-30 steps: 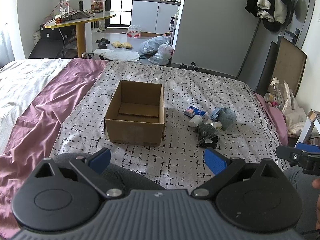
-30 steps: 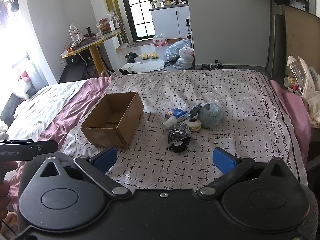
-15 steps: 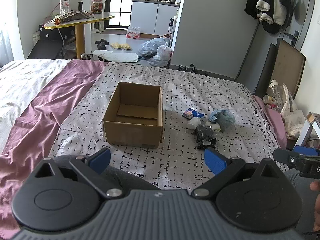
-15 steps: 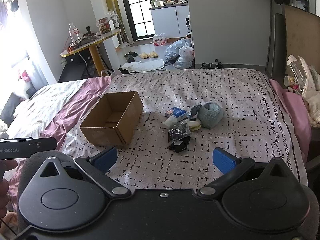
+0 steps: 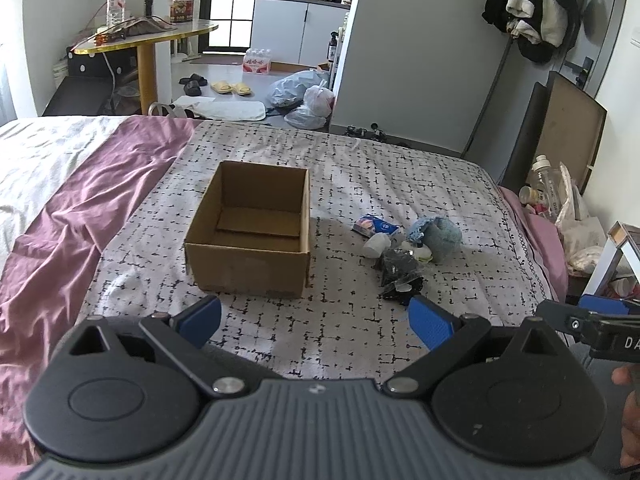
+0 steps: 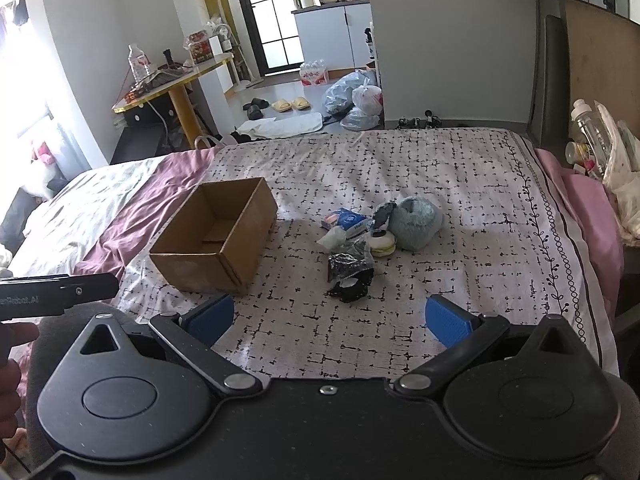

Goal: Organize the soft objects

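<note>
- Soft objects (image 5: 404,252) sit in a small pile on the checked bedspread (image 5: 360,168) in the left wrist view, just to the right of the cardboard box (image 5: 250,232). The box has nothing in it yet.
- In the pile I see a fluffy blue thing (image 5: 438,234), a blue and white pack (image 5: 374,226), a crinkly black bag (image 5: 398,266) and a round cream pad (image 5: 418,252).
- The left gripper (image 5: 316,322) has its blue pads wide apart and holds nothing. Compared with a second ago, the box and pile look a tiny bit farther up and smaller, so this gripper has hardly moved.
- In the right wrist view, the pile (image 6: 360,240) lies straight ahead, and the box (image 6: 216,236) is to its left.
- The right gripper (image 6: 328,322) is spread wide too, with nothing in it. Its view is nearly the same as before.
- I think nothing has been picked up yet. The job is just starting, and the right gripper looks best placed to reach the pile first.
</note>
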`<state>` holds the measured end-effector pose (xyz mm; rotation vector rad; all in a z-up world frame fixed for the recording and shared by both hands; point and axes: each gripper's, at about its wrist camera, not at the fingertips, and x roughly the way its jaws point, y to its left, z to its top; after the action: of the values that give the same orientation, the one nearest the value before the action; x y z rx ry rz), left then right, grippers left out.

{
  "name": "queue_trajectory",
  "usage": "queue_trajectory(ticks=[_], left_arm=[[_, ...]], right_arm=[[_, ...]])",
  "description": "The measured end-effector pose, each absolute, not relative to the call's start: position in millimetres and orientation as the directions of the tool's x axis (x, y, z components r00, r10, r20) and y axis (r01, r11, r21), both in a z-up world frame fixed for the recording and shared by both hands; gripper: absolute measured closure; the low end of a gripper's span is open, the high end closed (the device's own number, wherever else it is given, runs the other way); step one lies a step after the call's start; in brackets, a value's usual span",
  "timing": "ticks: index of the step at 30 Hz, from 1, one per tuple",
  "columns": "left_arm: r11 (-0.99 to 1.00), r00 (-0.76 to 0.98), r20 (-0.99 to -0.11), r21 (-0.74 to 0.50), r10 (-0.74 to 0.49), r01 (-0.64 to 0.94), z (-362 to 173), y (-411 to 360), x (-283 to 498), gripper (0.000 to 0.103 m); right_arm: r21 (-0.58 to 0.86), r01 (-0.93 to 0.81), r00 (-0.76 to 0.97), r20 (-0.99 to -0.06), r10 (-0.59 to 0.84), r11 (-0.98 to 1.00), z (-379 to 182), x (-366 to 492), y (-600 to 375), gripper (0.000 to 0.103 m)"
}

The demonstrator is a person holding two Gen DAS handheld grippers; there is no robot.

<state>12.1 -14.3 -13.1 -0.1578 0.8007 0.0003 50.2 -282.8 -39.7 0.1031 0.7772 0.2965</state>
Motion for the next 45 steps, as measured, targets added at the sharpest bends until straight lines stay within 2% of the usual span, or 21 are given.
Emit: queue_trajectory(ticks=[27,40,45], left_arm=[[0.986,0.679,-0.726,-0.166,-0.11,-0.018,-47,-42,69,0.004],[0.985,0.664,-0.737,-0.173,-0.127,-0.003,-64,-59,99,0.008],[0.983,0.662,-0.737,-0.184,-0.138,0.001,-70,-66,112,0.012]], right_arm=[[0.315,-0.171,0.662,-0.665,0.346,0.933,-72,102,-316,0.0],[0.392,-0.126,0.63,-0.679,0.378,0.911,-91,137,-329,0.0],[0.419,-0.093,0.611,-0.692,0.384,0.903,-102,148,-336,0.008]])
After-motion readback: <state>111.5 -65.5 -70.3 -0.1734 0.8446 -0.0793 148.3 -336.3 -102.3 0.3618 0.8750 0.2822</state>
